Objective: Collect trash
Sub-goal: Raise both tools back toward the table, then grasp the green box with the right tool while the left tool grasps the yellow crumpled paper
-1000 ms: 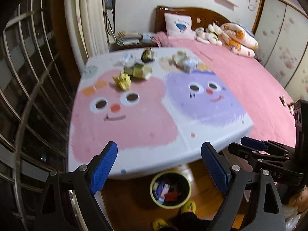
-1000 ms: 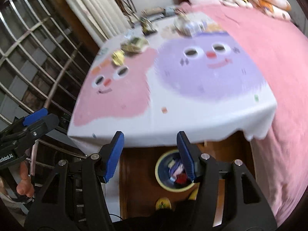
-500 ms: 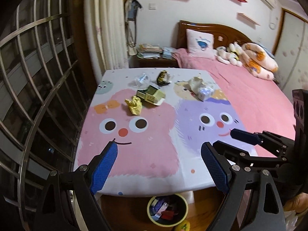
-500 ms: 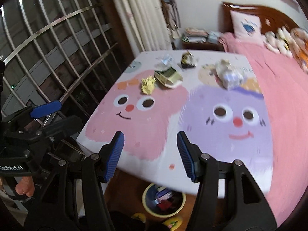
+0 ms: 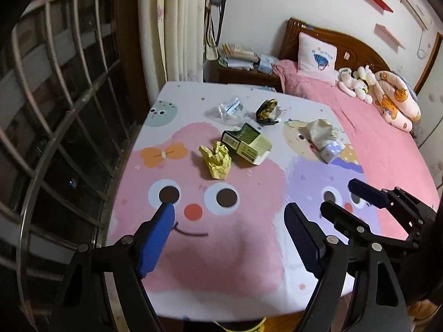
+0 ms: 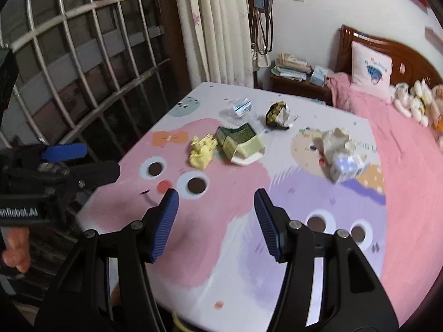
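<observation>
Trash lies on the far half of a table with a cartoon cloth (image 5: 221,249) (image 6: 221,249): a crumpled yellow paper (image 5: 217,160) (image 6: 202,152), a green-and-cream carton (image 5: 247,142) (image 6: 241,142), a clear plastic wrapper (image 5: 229,108) (image 6: 241,108), a dark foil wrapper (image 5: 267,109) (image 6: 278,114), and a crumpled tissue with a small pack (image 5: 324,139) (image 6: 343,155). My left gripper (image 5: 229,221) is open and empty above the near half of the table. My right gripper (image 6: 216,202) is open and empty beside it, to its right (image 5: 340,199).
A yellow-rimmed bin edge (image 5: 241,326) peeks out under the table's near edge. A barred window (image 5: 55,110) is on the left. A pink bed (image 5: 387,144) with pillows and toys adjoins the table on the right. A nightstand with books (image 6: 293,72) stands behind.
Both grippers have risen and moved forward over the table. The trash now looks nearer and the bin has dropped almost out of view. Both grippers stay open.
</observation>
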Action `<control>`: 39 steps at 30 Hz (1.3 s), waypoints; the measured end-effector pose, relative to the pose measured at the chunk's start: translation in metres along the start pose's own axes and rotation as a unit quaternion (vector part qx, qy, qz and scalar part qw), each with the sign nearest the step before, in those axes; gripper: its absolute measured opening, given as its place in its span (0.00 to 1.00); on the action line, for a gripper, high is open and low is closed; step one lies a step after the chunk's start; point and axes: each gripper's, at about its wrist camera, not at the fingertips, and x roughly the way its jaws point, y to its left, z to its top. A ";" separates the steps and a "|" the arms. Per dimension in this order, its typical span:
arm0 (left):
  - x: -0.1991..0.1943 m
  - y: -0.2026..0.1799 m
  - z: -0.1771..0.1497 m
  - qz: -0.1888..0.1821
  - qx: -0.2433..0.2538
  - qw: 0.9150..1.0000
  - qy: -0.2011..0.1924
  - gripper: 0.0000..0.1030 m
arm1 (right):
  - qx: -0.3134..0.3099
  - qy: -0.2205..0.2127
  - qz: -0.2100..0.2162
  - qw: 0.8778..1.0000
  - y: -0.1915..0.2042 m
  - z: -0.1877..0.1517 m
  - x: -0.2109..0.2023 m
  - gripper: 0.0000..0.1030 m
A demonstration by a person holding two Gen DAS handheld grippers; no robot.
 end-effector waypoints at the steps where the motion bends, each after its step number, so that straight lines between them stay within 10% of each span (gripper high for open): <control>1: 0.012 0.006 0.008 -0.005 0.000 1.000 0.010 0.80 | -0.002 0.004 -0.006 1.000 0.002 0.003 0.009 0.52; 13: 0.175 0.066 0.078 -0.038 0.017 0.994 0.103 0.80 | -0.034 0.087 -0.081 0.992 0.002 0.037 0.189 0.52; 22: 0.226 0.079 0.083 -0.054 0.022 0.989 0.136 0.80 | -0.102 0.112 -0.112 0.982 0.014 0.037 0.276 0.52; 26: 0.231 0.079 0.083 -0.061 0.023 0.987 0.145 0.80 | -0.106 0.113 -0.114 0.981 0.009 0.037 0.289 0.31; 39: 0.265 0.054 0.092 -0.073 0.020 0.981 0.179 0.78 | 0.032 0.095 -0.065 0.993 -0.042 0.044 0.273 0.23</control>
